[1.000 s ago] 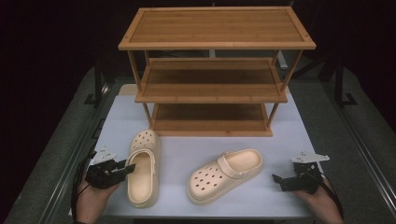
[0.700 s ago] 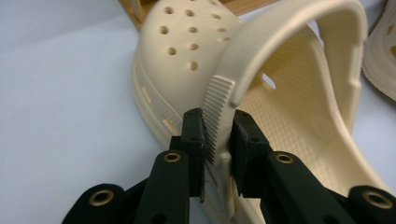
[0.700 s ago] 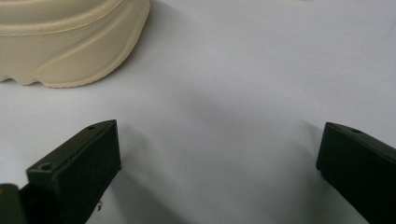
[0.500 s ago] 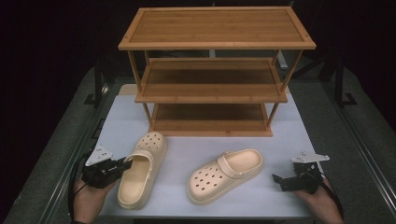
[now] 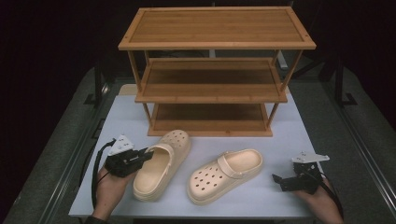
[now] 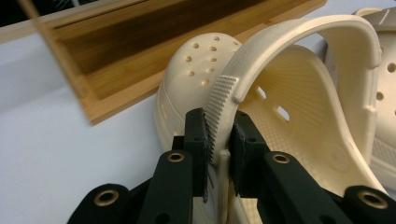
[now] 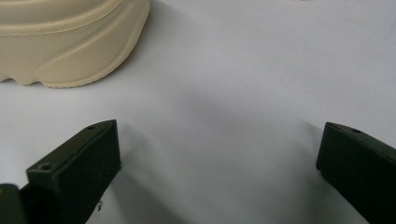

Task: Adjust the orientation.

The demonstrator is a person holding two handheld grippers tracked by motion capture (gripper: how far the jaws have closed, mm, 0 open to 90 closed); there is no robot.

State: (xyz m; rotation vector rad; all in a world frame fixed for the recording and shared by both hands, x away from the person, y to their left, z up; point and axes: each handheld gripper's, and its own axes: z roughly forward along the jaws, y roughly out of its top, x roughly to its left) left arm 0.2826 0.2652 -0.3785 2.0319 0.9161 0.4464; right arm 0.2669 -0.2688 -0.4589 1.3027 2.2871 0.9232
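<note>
Two cream perforated clogs lie on the white table (image 5: 289, 140) in front of a three-tier wooden shoe rack (image 5: 217, 70). The left clog (image 5: 163, 163) points its toe up and to the right. My left gripper (image 5: 147, 155) is shut on that clog's side by the ribbed strap; in the left gripper view the jaws (image 6: 219, 135) pinch the strap (image 6: 224, 95) of the clog (image 6: 299, 93). The right clog (image 5: 226, 175) lies diagonally at centre. My right gripper (image 5: 280, 179) rests open to its right, apart from it, its jaws (image 7: 219, 154) spread over bare table near the clog's sole (image 7: 70, 37).
The rack's bottom shelf (image 5: 210, 117) sits just behind the clogs, and its wooden base (image 6: 140, 51) is close beyond the held clog. The second clog (image 6: 383, 93) lies right beside the held one. Dark metal rails (image 5: 74, 158) run along the table's sides.
My left gripper has moved right with the left clog in its grip, and the clog's toe has swung toward the right. The right gripper and right clog have stayed put.
</note>
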